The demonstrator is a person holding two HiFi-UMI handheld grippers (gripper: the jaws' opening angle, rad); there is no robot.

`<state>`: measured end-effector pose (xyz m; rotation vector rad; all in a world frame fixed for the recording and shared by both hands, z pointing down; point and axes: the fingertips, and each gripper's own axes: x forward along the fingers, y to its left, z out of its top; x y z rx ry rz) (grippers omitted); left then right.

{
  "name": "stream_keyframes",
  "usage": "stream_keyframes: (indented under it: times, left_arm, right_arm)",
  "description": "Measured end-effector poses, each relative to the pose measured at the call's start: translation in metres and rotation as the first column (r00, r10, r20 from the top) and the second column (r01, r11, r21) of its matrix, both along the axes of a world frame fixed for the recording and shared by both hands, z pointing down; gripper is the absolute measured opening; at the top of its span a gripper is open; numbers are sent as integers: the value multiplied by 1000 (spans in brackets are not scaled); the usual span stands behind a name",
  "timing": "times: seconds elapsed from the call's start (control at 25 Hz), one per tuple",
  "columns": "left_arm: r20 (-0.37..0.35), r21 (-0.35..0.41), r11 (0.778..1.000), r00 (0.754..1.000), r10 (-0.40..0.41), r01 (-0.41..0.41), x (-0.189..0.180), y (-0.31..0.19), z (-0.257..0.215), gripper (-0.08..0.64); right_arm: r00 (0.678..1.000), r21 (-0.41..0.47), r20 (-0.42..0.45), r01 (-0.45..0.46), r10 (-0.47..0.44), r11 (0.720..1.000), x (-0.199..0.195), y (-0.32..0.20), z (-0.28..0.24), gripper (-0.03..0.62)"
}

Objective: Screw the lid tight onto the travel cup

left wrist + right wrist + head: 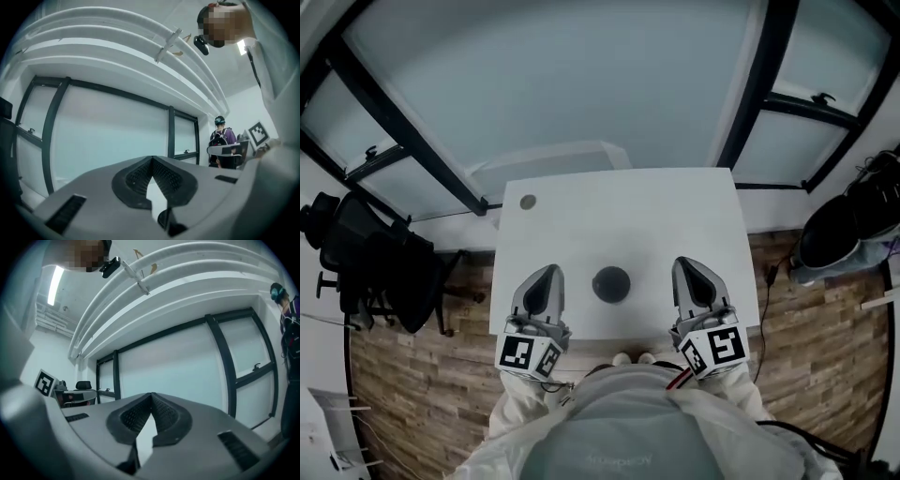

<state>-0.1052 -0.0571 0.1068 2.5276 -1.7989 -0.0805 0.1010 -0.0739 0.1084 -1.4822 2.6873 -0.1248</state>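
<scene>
The travel cup (611, 284) stands on the table (675, 206), between the left gripper (551, 272) and the right gripper (684, 265) and touched by neither. Both jaw pairs are fully closed on nothing. Tightening appears not yet begun.

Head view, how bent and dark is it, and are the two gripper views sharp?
Head view: strong fisheye, the window frames bow, the corners darken, the white table is evenly lit. Left gripper view: round black border, the left gripper looks soft up close, the ceiling light glares. Right gripper view: same border, the right gripper equally soft.
</scene>
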Motion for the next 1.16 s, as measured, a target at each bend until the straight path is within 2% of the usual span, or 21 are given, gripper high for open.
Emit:
stream_keyframes:
  times: [0.16, 0.28, 0.32, 0.44, 0.56, 0.68, 0.84, 0.96, 1.16]
  left_arm:
    - [84, -25, 999, 996, -33, 35, 18, 6, 19, 8]
    - [201, -28, 993, 973, -110, 118, 19, 7, 31, 9]
    - [213, -20, 991, 969, -122, 129, 20, 8, 30, 8]
    - [180, -28, 992, 977, -115, 122, 25, 13, 23, 9]
    - [174, -76, 990, 979, -103, 118, 21, 20, 30, 9]
    - [165, -86, 989, 981, -105, 121, 16, 22, 35, 9]
    - [169, -110, 985, 979, -112, 131, 13, 26, 43, 9]
    - [177, -100, 986, 978, -112, 131, 14, 23, 42, 9]
    - [181, -145, 982, 979, -96, 123, 15, 27, 51, 9]
  right_arm:
    - [1000, -58, 7, -28, 29, 998, 7, 11, 12, 21]
    - [1000, -73, -18, -26, 25, 997, 6, 15, 14, 21]
    - [999, -77, -24, -26, 24, 997, 6, 16, 14, 21]
    - [999, -89, -32, -22, 19, 996, 5, 19, 16, 21]
    - [999, -96, -36, -11, 8, 995, 1, 25, 19, 21]
    - [999, -82, -44, 0, -4, 997, -5, 26, 19, 21]
    - [998, -73, -58, -3, -1, 997, -7, 28, 20, 21]
    - [998, -74, -59, -4, 0, 997, -6, 27, 22, 21]
    - [997, -80, -75, -9, 3, 997, -4, 26, 26, 21]
